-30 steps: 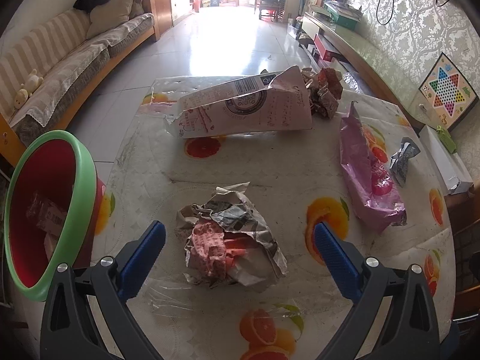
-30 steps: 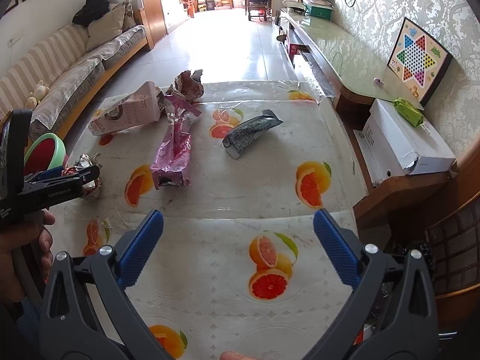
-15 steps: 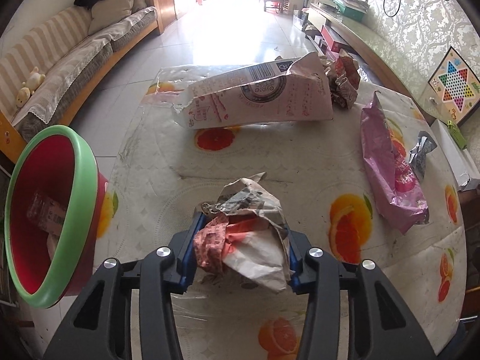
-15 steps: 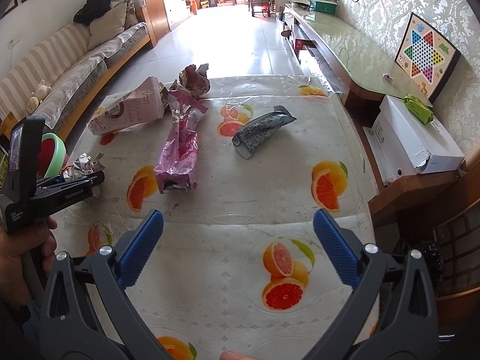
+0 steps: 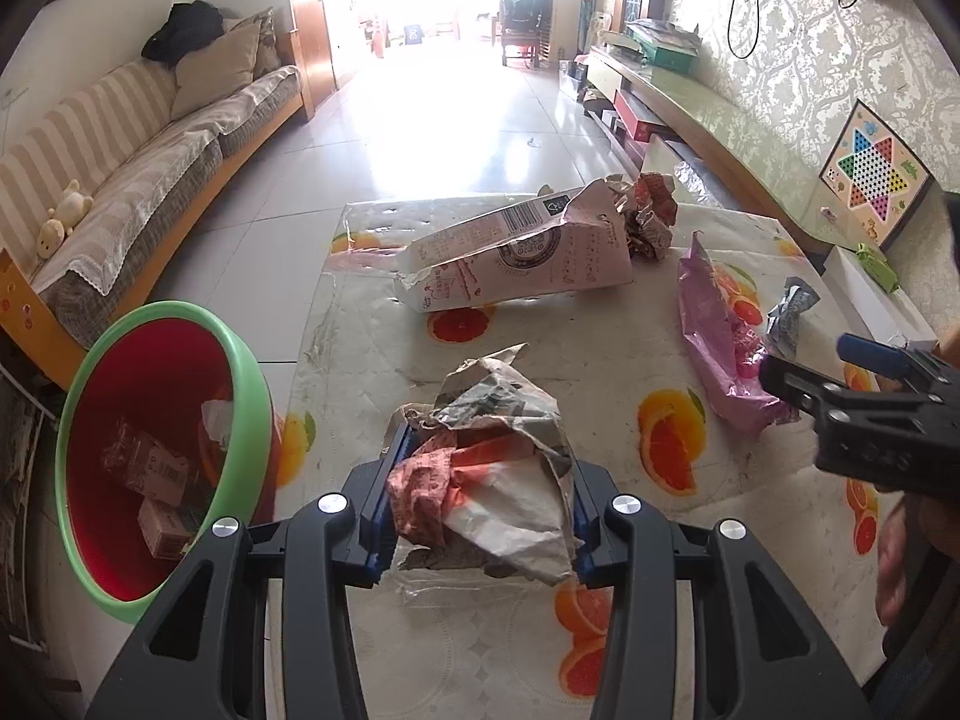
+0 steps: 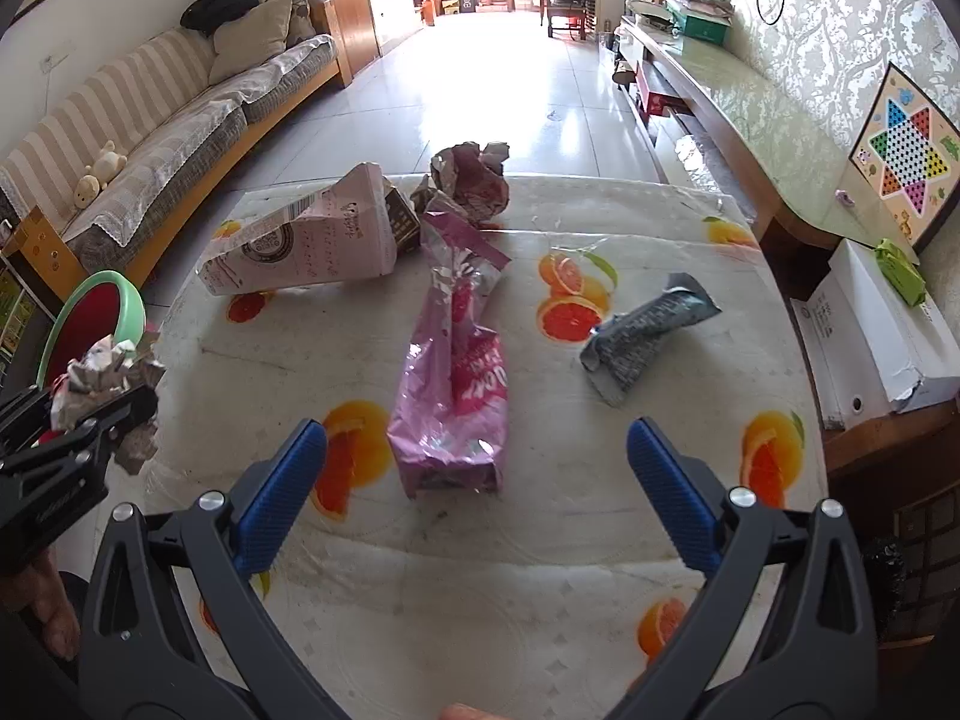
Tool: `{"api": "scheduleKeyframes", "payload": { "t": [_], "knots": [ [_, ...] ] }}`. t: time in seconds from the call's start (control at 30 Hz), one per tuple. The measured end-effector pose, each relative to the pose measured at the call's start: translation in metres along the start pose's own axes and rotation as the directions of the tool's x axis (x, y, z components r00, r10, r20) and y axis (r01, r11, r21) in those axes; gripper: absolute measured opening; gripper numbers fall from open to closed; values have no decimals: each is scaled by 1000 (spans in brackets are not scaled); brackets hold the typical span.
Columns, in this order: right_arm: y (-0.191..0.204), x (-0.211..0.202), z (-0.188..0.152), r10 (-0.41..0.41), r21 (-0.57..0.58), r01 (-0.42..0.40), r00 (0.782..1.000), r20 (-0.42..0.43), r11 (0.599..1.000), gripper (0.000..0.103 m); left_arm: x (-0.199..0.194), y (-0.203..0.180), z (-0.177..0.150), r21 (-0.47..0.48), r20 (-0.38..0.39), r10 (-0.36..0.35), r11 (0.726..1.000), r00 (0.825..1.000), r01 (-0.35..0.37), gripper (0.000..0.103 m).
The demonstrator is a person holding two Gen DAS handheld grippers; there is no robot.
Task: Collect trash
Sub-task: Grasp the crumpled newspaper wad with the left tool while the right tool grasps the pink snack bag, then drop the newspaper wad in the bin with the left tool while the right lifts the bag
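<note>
My desk [image 6: 540,546] wears a pale cloth printed with orange and grapefruit slices under a clear sheet. At its far end a torn pink carton [image 6: 306,246] lies on its side, with a crumpled wrapper [image 6: 474,180] just behind it. A long pink foil bag [image 6: 456,378] stretches down the middle, and a flattened grey pouch [image 6: 645,336] lies well apart to its right. The near part in front of me is bare cloth.
</note>
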State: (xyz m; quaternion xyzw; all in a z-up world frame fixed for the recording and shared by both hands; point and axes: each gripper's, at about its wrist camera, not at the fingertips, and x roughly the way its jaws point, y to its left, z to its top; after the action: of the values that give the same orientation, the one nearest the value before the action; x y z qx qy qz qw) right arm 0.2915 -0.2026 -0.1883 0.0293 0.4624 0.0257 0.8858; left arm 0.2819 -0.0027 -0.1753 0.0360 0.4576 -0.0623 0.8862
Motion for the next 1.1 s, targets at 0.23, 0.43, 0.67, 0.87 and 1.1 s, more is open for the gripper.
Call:
{"api": "scheduleKeyframes", "payload": {
  "t": [0.23, 0.43, 0.67, 0.87, 1.1],
  "knots": [
    [19, 47, 22, -10, -17, 9, 999, -39, 1000, 90, -19, 26, -11, -33, 10, 1, 999, 1000, -1, 41],
    [26, 81, 25, -32, -33, 28, 994, -107, 999, 73, -23, 33, -17, -45, 13, -9, 999, 1000, 9, 42],
    [30, 85, 19, -59, -57, 53, 991, -119, 997, 44, -24, 36, -20, -55, 15, -22, 998, 1000, 23, 42],
    [33, 78, 20, -60, -81, 50, 991, -120, 995, 16, -30, 38, -21, -62, 29, -22, 998, 999, 24, 42],
    [41, 35, 19, -47, -97, 42, 997, -58, 994, 14, -41, 52, -24, -86, 56, -13, 996, 998, 17, 43]
  ]
}}
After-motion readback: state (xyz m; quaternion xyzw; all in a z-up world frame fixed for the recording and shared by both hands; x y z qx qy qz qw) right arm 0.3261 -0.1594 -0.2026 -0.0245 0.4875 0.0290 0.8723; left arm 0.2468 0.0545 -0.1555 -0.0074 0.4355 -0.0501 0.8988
